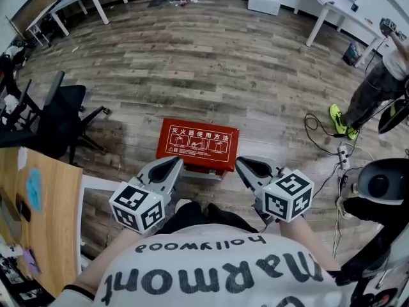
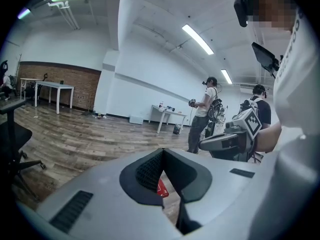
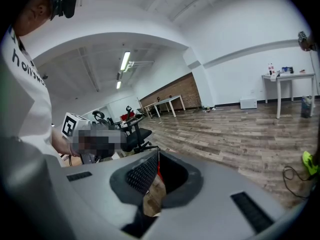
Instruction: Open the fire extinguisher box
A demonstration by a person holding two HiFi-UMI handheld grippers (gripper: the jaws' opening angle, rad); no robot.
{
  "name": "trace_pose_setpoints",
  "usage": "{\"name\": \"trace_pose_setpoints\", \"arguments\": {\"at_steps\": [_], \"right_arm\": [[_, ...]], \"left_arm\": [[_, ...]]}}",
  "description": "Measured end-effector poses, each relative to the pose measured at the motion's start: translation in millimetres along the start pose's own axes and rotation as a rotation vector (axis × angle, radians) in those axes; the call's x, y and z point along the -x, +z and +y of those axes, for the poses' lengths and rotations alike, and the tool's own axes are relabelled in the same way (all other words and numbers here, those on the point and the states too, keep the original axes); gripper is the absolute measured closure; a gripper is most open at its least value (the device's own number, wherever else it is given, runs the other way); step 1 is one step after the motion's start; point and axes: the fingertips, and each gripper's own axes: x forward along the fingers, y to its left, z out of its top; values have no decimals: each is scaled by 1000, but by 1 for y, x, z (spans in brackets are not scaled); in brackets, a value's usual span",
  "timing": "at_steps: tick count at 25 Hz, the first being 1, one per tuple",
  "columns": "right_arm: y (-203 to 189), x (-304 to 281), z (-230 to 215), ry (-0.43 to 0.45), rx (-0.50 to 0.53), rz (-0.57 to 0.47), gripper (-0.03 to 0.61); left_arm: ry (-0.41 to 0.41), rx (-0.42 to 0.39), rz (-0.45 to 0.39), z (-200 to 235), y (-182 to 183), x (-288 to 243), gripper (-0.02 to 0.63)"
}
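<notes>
Left gripper (image 1: 174, 162) and right gripper (image 1: 242, 164) are hovering at centre frame with jaws together and empty, probably lining up on the still-closed fire extinguisher box (image 1: 197, 144).

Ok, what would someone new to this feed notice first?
The red fire extinguisher box, closed, lies on the wood floor at the head view's centre. Just short of it hang the left tongs and right tongs, both shut and empty. A bystander's neon shoes stand out at right.

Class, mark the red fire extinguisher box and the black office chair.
red fire extinguisher box (image 1: 197, 143): head view, on its printed lid.
black office chair (image 1: 64, 110): head view, on its seat.
</notes>
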Motion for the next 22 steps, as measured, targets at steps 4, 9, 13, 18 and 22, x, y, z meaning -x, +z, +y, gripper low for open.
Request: {"name": "trace_pose_setpoints", "arguments": {"at_steps": [4,9,13,18,22], "right_arm": [[1,-8,3,-15,-2,-1,568],[5,-18,-1,-56,-32,-3,568],[7,-30,4,-76,-56,6,568],[3,-49,11,-105,-95,24,568],[-7,-64,18,-143,-132,32,568]], "left_arm": [[-7,10,5,14,1,-2,607],[-49,1,20,26,7,-7,607],[-62,8,57,45,4,-7,607],[-103,27,110,64,-9,-4,607],[-139,50,137,81,-19,-4,607]]}}
